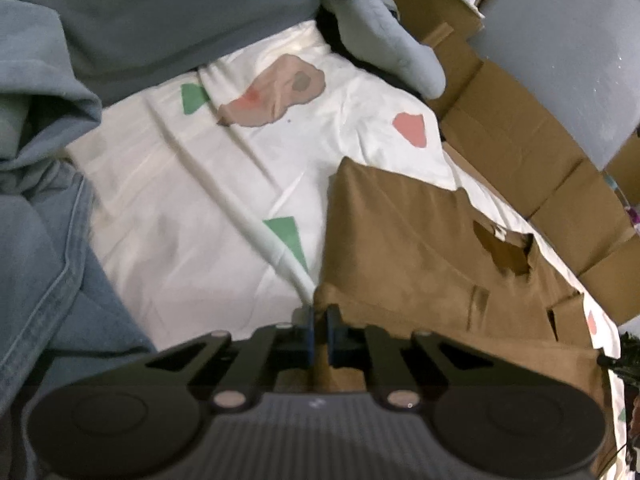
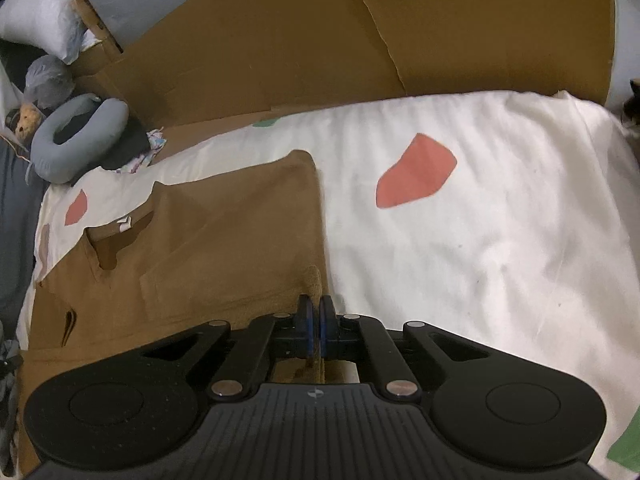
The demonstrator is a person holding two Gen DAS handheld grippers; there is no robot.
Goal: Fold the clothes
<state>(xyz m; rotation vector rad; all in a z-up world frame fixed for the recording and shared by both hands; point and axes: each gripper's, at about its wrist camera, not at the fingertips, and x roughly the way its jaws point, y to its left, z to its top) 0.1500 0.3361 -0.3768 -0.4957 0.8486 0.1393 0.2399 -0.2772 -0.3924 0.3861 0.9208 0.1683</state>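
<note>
A brown shirt (image 1: 420,248) lies spread on a white sheet with red and green patches (image 1: 192,184); its collar opening faces the far right in the left wrist view. My left gripper (image 1: 319,314) is shut on the shirt's near left corner, the cloth pinched between the blue pads. In the right wrist view the same brown shirt (image 2: 224,232) lies left of centre on the white sheet (image 2: 480,240). My right gripper (image 2: 316,308) is shut on the shirt's near right edge, a small fold of cloth rising between the pads.
Flattened cardboard (image 2: 280,40) stands behind the bed and along its side (image 1: 520,132). A grey neck pillow (image 2: 76,140) lies at the far corner, also visible as the grey pillow (image 1: 384,40). Blue-grey clothes (image 1: 44,200) are heaped at the left. A white cushion (image 2: 40,12) sits far left.
</note>
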